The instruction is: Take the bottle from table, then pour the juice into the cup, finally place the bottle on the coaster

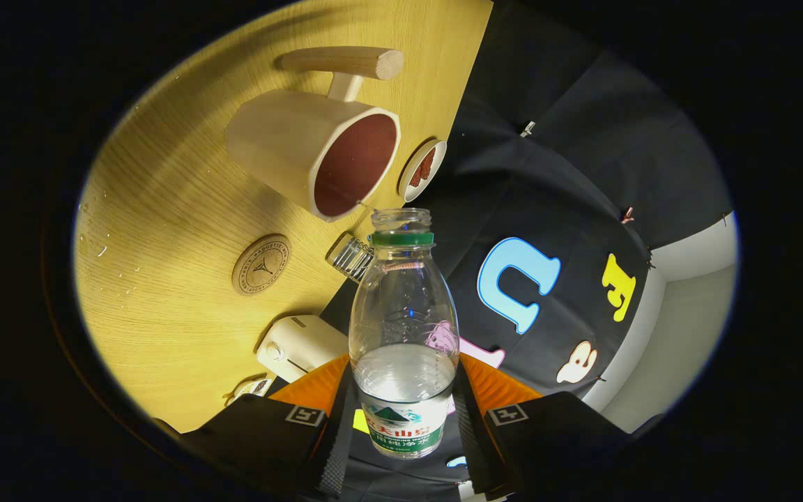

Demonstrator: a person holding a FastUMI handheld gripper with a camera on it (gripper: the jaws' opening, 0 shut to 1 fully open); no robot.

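Clamped on bottle (pixel 403 335) by gripper (pixel 401 418), long axis tipped cup-ward (pixel 314 150), open mouth seemingly just short of rim; coaster (pixel 261 265) off beside.

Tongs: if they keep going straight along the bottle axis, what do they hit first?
The tongs, shut on the bottle, point its open mouth at the rim of the cup. That rim likely comes first; the small dish sits just beside it. Depth is unclear.
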